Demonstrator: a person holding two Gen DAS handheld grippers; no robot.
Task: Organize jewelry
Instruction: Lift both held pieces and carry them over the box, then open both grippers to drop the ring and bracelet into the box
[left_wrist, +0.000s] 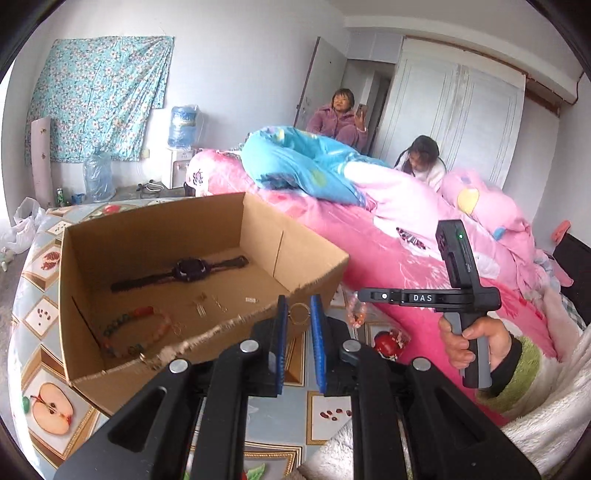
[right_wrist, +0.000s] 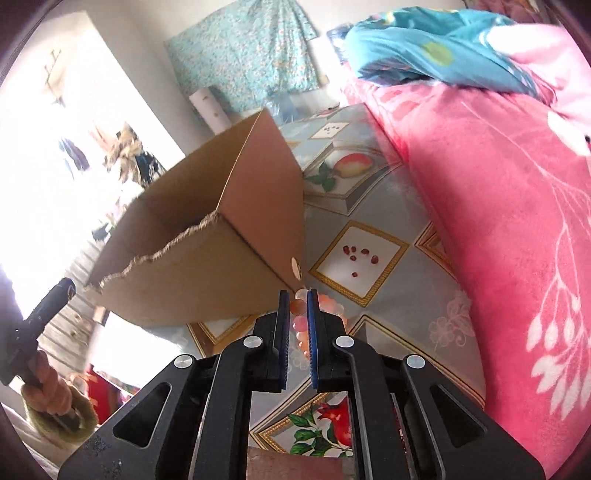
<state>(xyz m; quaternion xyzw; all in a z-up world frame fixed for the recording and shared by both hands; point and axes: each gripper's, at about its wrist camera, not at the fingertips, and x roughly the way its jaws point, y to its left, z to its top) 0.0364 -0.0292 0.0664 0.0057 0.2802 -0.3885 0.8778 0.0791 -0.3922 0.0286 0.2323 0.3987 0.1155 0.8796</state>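
While the left hand-held gripper (left_wrist: 298, 314) pinches a thin gold ring (left_wrist: 299, 313) between its blue pads, it hangs just at the torn near edge of the cardboard box (left_wrist: 314, 258) — the drop spot lies ahead and down inside. Beside the box's right corner, the right hand-held gripper (right_wrist: 298, 306) is clamped on a pink bead bracelet (right_wrist: 301, 325) — 2 items pending, the left one nearer.

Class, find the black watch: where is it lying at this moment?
In the left wrist view, the watch lies flat on the floor of the cardboard box, near its back wall, behind the bead bracelet.
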